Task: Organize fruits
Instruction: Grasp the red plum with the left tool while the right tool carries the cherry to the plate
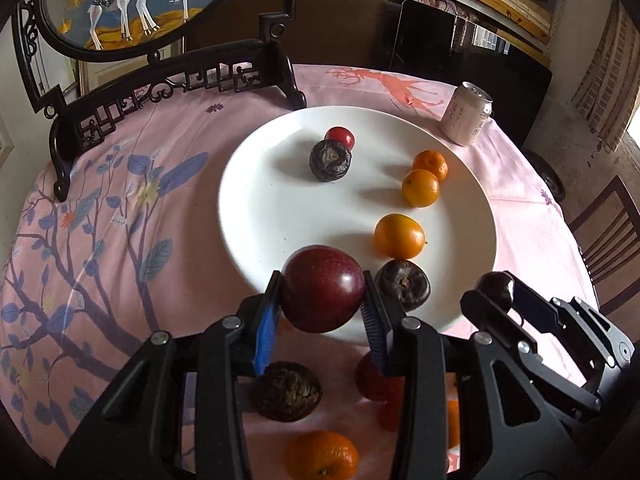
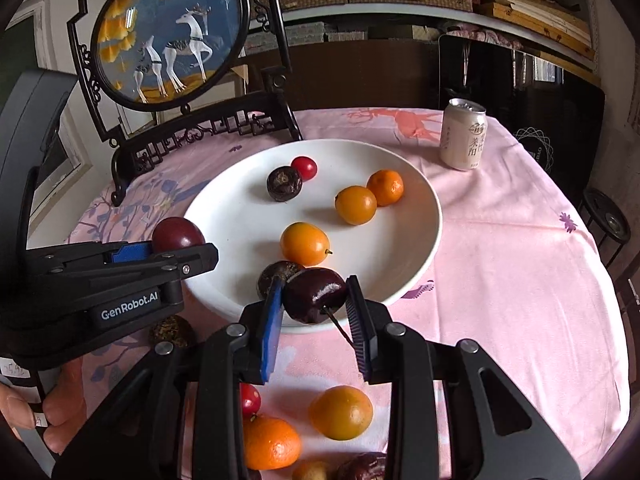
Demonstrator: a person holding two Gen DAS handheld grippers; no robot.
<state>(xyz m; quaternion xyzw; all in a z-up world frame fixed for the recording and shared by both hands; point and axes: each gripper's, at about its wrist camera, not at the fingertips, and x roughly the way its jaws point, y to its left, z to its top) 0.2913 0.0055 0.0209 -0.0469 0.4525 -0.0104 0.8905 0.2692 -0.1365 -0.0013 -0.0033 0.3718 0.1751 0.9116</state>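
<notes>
My left gripper is shut on a large dark red plum and holds it over the near rim of the white plate. Just to its right, my right gripper is shut on a smaller dark purple fruit with a thin stem, also above the near rim. On the plate lie a cherry tomato, two wrinkled dark passion fruits, and three oranges. The right wrist view shows the left gripper side on, with the plum at its tip.
Loose fruit lies on the pink tablecloth near me: a mandarin, an orange, a cherry tomato, and a wrinkled dark fruit. A drink can stands back right. A carved dark screen stand is back left.
</notes>
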